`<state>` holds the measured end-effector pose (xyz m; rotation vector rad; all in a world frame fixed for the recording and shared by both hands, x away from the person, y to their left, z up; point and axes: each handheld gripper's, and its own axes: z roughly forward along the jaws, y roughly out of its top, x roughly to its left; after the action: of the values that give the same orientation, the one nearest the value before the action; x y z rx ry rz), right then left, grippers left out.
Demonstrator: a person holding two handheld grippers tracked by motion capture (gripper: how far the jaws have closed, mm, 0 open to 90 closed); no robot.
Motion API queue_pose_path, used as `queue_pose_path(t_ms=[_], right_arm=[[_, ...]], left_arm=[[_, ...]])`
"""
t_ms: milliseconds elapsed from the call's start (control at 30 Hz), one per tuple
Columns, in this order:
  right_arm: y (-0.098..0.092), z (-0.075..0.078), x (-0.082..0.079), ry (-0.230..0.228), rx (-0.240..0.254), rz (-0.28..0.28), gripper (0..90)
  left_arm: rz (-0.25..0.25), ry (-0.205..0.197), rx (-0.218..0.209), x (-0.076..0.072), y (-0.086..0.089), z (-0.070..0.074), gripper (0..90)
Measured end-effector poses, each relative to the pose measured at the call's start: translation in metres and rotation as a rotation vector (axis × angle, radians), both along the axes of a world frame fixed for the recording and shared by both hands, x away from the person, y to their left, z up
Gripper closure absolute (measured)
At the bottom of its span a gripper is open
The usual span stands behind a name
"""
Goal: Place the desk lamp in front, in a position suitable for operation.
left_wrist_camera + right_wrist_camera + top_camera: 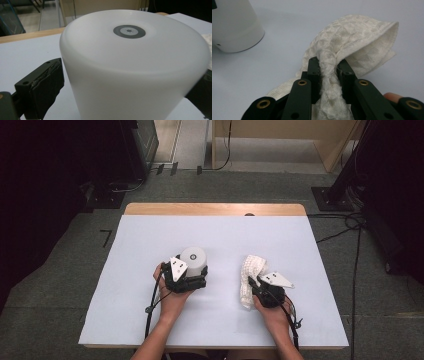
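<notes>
Bracing the white cup (194,261) with the left gripper (186,279): the two black jaws are sitting against opposite sides of its wall, clamping it, most likely to keep it from sliding on the table (150,245) while the other hand is working. The cup is standing upside down left of the table's middle, its flat base facing up with a small grey ring at the centre. It is looking like smooth, matte, slightly see-through plastic, widening toward the bottom rim.

The right gripper (261,289) is clenching a cream cloth (250,275), pinching a bunched ridge of it between the pads (314,72). The cloth is lying right of the middle, apart from the cup. Held by this ridge, part of it is arching up in a loose hood beyond the jaws, which would suit lifting or wiping, judging by the grip. Its weave is a soft, waffle-like grid, limp and thick. The table surface is plain pale blue-grey, with a wooden strip along its far edge.
</notes>
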<state>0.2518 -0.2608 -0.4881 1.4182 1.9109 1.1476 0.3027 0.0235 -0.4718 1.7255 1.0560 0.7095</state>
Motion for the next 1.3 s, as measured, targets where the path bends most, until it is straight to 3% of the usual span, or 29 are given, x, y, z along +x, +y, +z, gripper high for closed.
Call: queue_pose_path(t_ms=[133, 233, 367, 633, 700, 867, 1033, 1067, 1133, 1300], right_arm=[[0.001, -0.001, -0.001, 0.0, -0.004, 0.002, 76.2], [0.001, -0.001, -0.001, -0.002, -0.001, 0.001, 76.0], [0.001, -0.001, -0.001, -0.002, -0.003, 0.004, 76.0], [0.0, -0.001, -0.001, -0.008, 0.001, 0.004, 76.0], [0.0, -0.001, -0.001, -0.009, 0.002, 0.004, 76.0], [0.0, 0.0, -0.002, -0.009, 0.001, 0.01, 76.0], [-0.001, 0.003, -0.006, 0.003, 0.013, 0.016, 76.0], [-0.001, 0.003, -0.006, 0.003, 0.013, 0.016, 76.0], [-0.001, 0.004, -0.01, 0.016, 0.017, 0.03, 76.0], [0.003, 0.005, -0.013, 0.025, 0.007, 0.041, 76.1]], left_arm=[[0.017, 0.019, -0.006, 0.005, -0.005, -0.003, 0.0], [0.027, 0.056, -0.014, 0.009, -0.007, -0.007, 0.0], [0.024, 0.035, -0.004, 0.008, -0.009, -0.007, 7.7], [0.004, 0.028, 0.009, 0.005, -0.004, -0.006, 8.3], [-0.004, 0.026, -0.007, 0.002, 0.0, -0.005, 8.3], [-0.038, 0.042, -0.042, -0.012, 0.015, 0.002, 8.3], [-0.089, 0.047, 0.005, -0.038, 0.027, 0.004, 8.3], [-0.089, 0.047, 0.005, -0.038, 0.027, 0.004, 8.3], [-0.115, 0.031, 0.008, -0.052, 0.038, 0.003, 8.3], [-0.13, 0.03, 0.01, -0.062, 0.043, -0.001, 8.3]])
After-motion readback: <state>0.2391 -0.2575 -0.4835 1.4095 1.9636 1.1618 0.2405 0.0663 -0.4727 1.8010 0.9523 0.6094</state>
